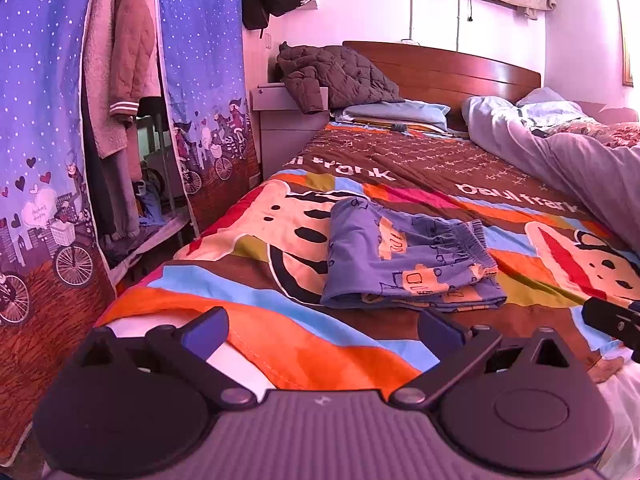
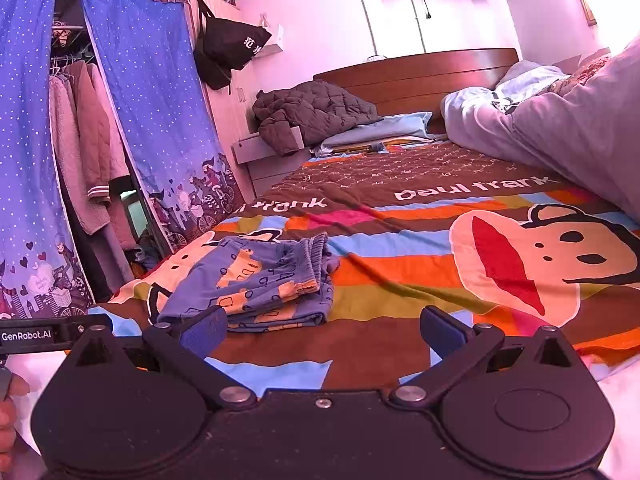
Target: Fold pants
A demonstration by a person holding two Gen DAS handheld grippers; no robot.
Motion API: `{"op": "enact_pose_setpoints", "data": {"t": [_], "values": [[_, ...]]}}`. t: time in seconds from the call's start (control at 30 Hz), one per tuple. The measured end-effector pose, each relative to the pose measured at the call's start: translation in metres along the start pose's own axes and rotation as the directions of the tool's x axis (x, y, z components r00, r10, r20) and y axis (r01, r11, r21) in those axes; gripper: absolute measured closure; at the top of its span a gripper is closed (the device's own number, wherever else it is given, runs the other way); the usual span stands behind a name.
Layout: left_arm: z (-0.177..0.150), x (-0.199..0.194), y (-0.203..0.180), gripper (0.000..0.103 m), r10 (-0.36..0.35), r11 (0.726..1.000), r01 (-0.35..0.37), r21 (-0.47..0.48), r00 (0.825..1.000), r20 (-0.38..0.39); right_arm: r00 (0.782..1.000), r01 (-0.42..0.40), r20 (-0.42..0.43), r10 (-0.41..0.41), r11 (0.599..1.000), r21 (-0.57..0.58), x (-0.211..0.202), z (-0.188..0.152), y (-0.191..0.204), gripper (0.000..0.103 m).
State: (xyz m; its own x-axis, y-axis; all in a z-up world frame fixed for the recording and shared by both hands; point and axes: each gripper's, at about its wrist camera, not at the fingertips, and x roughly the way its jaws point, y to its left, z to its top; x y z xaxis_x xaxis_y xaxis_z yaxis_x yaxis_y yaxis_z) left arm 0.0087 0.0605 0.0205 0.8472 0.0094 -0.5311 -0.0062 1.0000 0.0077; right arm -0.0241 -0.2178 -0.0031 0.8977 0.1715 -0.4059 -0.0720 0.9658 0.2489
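The pants (image 1: 408,260) (image 2: 256,284) lie folded in a small blue stack on the bed's bright sheet (image 1: 280,344) (image 2: 400,280), waistband on top. Just short of the pants, both tools hover empty — the left tool (image 1: 322,330) and right tool (image 2: 322,330) each with fingers wide apart. Beyond the pants, a headboard (image 1: 440,68) (image 2: 416,76).

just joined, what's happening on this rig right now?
A person holds two handheld grippers over a bed. The blue patterned pants already lie folded into a compact stack on the striped cartoon bedspread. The left gripper and the right gripper are both open, empty and short of the pants, touching nothing. Judging by the tidy stack, the fold looks done or nearly so.
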Motion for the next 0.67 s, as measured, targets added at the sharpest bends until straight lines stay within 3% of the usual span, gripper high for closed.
{"op": "enact_pose_setpoints", "data": {"t": [0.2, 0.67], "values": [[-0.0004, 0.0024, -0.0049, 0.000, 0.050, 0.998, -0.050, 0.043, 0.999, -0.002, 1.000, 0.009, -0.006, -0.009, 1.000, 0.005, 0.0005, -0.0002, -0.0001, 0.001], [-0.0001, 0.0067, -0.0035, 0.000, 0.032, 0.998, -0.031, 0.060, 0.999, -0.019, 1.000, 0.012, -0.025, -0.012, 1.000, 0.003, 0.0042, -0.0055, -0.0010, 0.001]]}}
